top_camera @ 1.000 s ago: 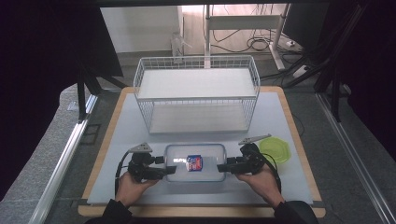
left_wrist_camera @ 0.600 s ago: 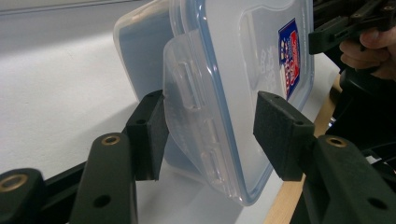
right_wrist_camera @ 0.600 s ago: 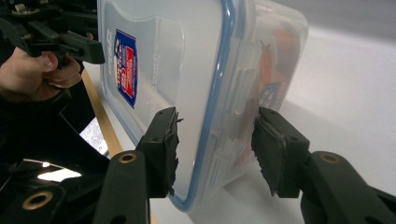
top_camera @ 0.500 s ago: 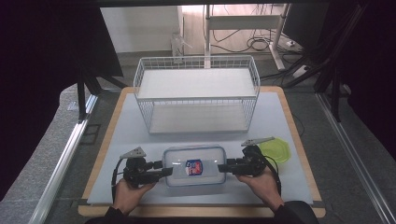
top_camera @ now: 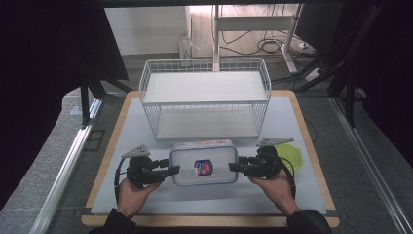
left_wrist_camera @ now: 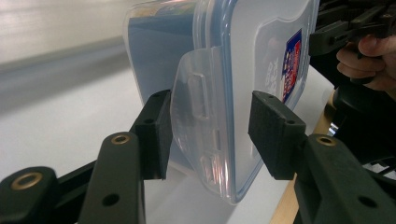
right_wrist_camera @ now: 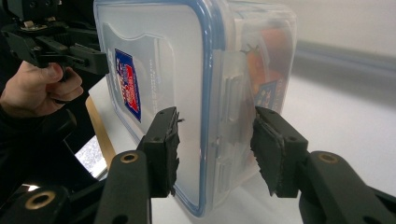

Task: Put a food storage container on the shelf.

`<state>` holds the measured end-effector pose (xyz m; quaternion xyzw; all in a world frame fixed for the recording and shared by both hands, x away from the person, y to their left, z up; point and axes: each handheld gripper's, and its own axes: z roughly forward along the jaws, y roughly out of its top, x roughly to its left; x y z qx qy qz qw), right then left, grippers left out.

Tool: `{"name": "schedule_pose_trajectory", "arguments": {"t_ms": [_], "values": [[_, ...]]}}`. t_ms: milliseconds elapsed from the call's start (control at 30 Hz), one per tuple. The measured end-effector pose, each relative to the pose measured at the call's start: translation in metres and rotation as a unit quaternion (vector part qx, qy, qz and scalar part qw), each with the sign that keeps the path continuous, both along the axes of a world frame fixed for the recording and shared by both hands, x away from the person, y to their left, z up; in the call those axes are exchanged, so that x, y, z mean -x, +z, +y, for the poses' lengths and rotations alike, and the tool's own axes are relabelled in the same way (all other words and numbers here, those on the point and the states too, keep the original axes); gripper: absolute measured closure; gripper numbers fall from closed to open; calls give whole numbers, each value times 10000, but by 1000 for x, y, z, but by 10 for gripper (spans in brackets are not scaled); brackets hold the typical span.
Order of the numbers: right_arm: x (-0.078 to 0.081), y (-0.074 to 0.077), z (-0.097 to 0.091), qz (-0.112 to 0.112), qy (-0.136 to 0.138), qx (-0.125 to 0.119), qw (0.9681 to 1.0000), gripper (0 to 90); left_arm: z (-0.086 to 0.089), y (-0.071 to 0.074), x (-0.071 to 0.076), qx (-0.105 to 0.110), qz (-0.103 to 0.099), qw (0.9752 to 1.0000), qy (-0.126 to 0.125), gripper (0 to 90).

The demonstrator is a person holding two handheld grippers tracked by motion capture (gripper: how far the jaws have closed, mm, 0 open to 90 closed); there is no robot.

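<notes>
A clear plastic container (top_camera: 214, 155) with a blue-rimmed lid and a red-blue label lies crosswise near the table's front edge. My left gripper (top_camera: 174, 170) holds its left end. Its jaws have just been closing, and in the left gripper view they (left_wrist_camera: 210, 135) press on the container (left_wrist_camera: 252, 56) at its latch flap. My right gripper (top_camera: 233, 167) is shut on the right end; in the right gripper view one pad lies on the lid and the other under the body of the container (right_wrist_camera: 154, 56) (right_wrist_camera: 215, 144). Orange contents show through the wall.
A white wire rack (top_camera: 204, 87) with two shelves stands just behind the container. A yellow-green round lid (top_camera: 294, 155) lies by my right gripper. A white mat (top_camera: 141, 131) covers the wooden board, with dark floor beyond its edges.
The left jaws have closed onto the container's left end. The container has shifted slightly up the picture, toward the rack, and its left side has risen a little. The right gripper has hardly moved.
</notes>
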<state>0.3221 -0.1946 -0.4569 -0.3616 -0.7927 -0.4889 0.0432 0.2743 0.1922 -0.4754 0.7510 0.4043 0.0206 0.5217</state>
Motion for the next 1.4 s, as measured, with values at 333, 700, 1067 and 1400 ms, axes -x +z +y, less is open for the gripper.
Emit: {"name": "schedule_pose_trajectory", "arguments": {"t_ms": [333,700,1067,1400], "values": [[-11,26,-3,-313,-84,-95,9994,526,-2,30,-19,27,-135,9999,-52,511],[-28,65,-5,-684,-154,-213,9973,524,-4,66,-36,61,-373,9993,6,509],[-44,99,1,-865,-167,-309,9956,523,2,102,-50,29,-547,9985,62,506],[-60,122,9,-949,-206,-325,9947,523,10,122,-69,96,-543,9985,67,506]]}}
